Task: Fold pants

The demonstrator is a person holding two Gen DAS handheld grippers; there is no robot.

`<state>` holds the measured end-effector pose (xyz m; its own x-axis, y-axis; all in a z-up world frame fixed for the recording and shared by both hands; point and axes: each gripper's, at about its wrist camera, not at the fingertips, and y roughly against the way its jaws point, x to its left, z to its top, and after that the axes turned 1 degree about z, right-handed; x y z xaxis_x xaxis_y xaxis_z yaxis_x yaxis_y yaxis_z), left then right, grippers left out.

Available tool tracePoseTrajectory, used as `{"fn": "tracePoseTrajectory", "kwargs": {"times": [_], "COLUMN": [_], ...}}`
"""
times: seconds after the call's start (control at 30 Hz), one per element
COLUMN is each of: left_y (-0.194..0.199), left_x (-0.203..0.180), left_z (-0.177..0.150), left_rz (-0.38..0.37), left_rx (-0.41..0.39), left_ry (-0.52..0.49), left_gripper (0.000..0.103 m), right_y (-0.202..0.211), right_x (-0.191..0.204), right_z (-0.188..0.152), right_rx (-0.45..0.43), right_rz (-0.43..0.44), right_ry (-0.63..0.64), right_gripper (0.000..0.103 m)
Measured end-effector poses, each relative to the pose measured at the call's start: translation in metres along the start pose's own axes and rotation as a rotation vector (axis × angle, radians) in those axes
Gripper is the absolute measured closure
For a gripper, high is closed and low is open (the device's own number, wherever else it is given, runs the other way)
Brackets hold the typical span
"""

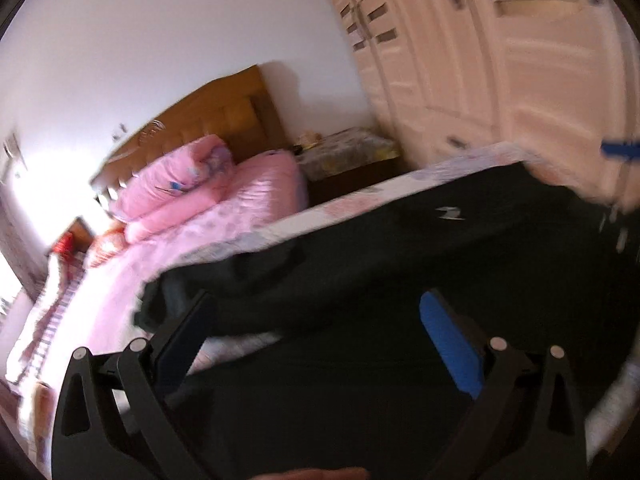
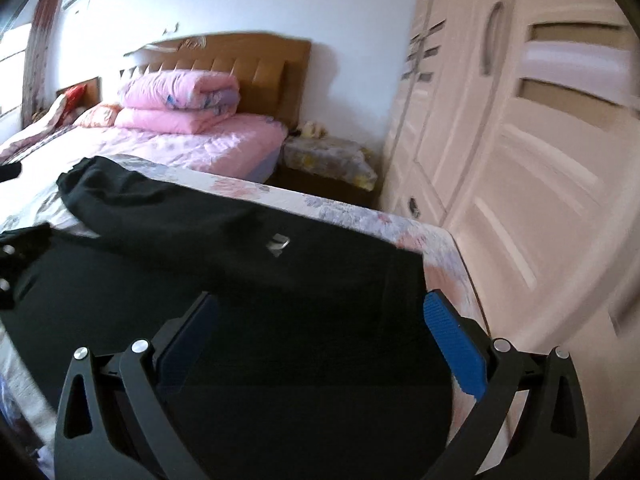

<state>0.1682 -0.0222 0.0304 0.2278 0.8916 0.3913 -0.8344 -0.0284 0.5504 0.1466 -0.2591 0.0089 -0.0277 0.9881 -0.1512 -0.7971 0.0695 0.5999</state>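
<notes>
- Your left gripper (image 1: 316,320), with its black linkage arms and blue ribbed pads, is spread wide and grips nothing. It hovers over the black soft-fabric pants (image 1: 400,248), which fill the lower part of its view.
- From this gripper the pants run away to the upper right. Their near-left end, bunched and rumpled, lies just ahead of the left finger. That puts your left gripper closer to the leg end, as far as the blur allows a judgement.
- The pants lie on the bed's pale floral quilted cover (image 1: 256,236), with their far edge roughly parallel to the bed's edge.
- In the right wrist view the pants (image 2: 200,216) stretch from a gathered end at the far left to a squarer end near the bed corner on the right. The long axis therefore crosses in front of you, left to right.
- A small white logo (image 2: 278,244) sits on the cloth about midway along, ahead of the right gripper.
- Your right gripper (image 2: 320,320) is also spread apart and empty. Its blue right pad (image 2: 454,348) sits just over the pants' right-hand edge, beside the cover (image 2: 440,248).
- Judging from this, each gripper is nearest its own end of the garment, so a lengthwise fold would carry one end across toward the other.
- The white panelled wardrobe (image 2: 520,160) stands close beyond the bed corner, so keep your right-hand swing clear of it.
</notes>
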Motion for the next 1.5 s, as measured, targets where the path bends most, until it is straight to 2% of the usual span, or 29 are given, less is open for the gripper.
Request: {"fn": "tracePoseTrajectory", "kwargs": {"times": [0.03,0.07,0.13,0.17,0.23,0.33,0.4,0.43,0.47,0.5,0.53,0.57,0.6,0.67,0.77,0.87,1.0,1.07,1.13,1.17,1.23,1.3,1.37,1.4,1.5], "left_y": [-0.014,-0.036,-0.069,-0.09,-0.117,-0.163,-0.189,-0.203,-0.213,-0.227,-0.235,-0.242,-0.25,-0.262,-0.287,-0.295,-0.289,-0.284,-0.286,-0.29,-0.291,-0.283,-0.272,-0.266,-0.25], "left_x": [0.002,0.004,0.004,0.005,0.01,0.018,0.022,0.026,0.025,0.031,0.035,0.036,0.035,0.03,0.035,0.039,0.041,0.038,0.038,0.034,0.035,0.032,0.029,0.029,0.039], "left_z": [0.009,0.018,0.027,0.03,0.033,0.035,0.037,0.038,0.039,0.037,0.035,0.037,0.04,0.047,0.045,0.047,0.059,0.062,0.051,0.045,0.034,0.031,0.034,0.035,0.043], "left_rz": [0.007,-0.022,-0.135,-0.229,-0.316,-0.464,-0.599,-0.696,-0.768,-0.836,-0.845,-0.845,-0.853,-0.857,-0.866,-0.865,-0.833,-0.754,-0.726,-0.733,-0.735,-0.761,-0.813,-0.826,-0.886], "left_rx": [0.03,0.093,0.199,0.263,0.329,0.428,0.46,0.478,0.49,0.511,0.525,0.534,0.539,0.556,0.649,0.662,0.673,0.693,0.734,0.763,0.767,0.723,0.673,0.649,0.538], "left_ry": [-0.02,-0.042,-0.062,-0.044,0.02,0.175,0.308,0.395,0.463,0.58,0.655,0.704,0.713,0.717,0.876,0.977,1.0,0.933,0.941,0.961,1.004,1.025,0.991,0.972,0.942], "left_gripper": [0.001,0.001,0.001,0.001,0.001,0.001,0.001,0.001,0.001,0.001,0.001,0.001,0.001,0.001,0.001,0.001,0.001,0.001,0.001,0.001,0.002,0.002,0.002,0.002,0.001], "right_y": [-0.026,-0.05,-0.106,-0.136,-0.187,-0.253,-0.279,-0.295,-0.301,-0.302,-0.298,-0.294,-0.286,-0.27,-0.231,-0.155,-0.034,0.001,0.028,0.031,0.012,-0.016,-0.057,-0.067,-0.124], "right_x": [-0.016,-0.029,-0.057,-0.067,-0.082,-0.086,-0.084,-0.084,-0.088,-0.093,-0.097,-0.098,-0.097,-0.092,-0.082,-0.056,-0.018,-0.006,0.003,0.007,0.004,-0.006,-0.02,-0.023,-0.037], "right_z": [0.016,0.028,0.05,0.056,0.062,0.062,0.057,0.054,0.053,0.053,0.052,0.052,0.051,0.05,0.053,0.058,0.045,0.033,0.013,0.006,-0.004,-0.009,-0.01,-0.011,-0.01], "right_rx": [0.022,0.053,0.126,0.176,0.271,0.385,0.433,0.48,0.495,0.497,0.476,0.464,0.451,0.437,0.352,0.189,-0.016,-0.067,-0.081,-0.069,0.022,0.116,0.213,0.233,0.354], "right_rz": [0.015,0.039,0.106,0.148,0.199,0.211,0.227,0.261,0.301,0.336,0.371,0.391,0.426,0.435,0.365,0.311,0.295,0.307,0.306,0.305,0.337,0.342,0.392,0.402,0.575], "right_ry": [0.003,0.004,-0.013,-0.026,-0.042,0.002,0.025,0.021,-0.001,-0.024,-0.039,-0.043,-0.045,-0.035,0.018,0.096,0.19,0.168,0.15,0.154,0.114,0.046,-0.002,-0.016,-0.137], "right_gripper": [0.004,0.004,0.004,0.004,0.004,0.004,0.004,0.004,0.005,0.006,0.016,0.03,0.04,0.076,0.088,0.091,0.094,0.095,0.095,0.094,0.094,0.094,0.094,0.094,0.094]}}
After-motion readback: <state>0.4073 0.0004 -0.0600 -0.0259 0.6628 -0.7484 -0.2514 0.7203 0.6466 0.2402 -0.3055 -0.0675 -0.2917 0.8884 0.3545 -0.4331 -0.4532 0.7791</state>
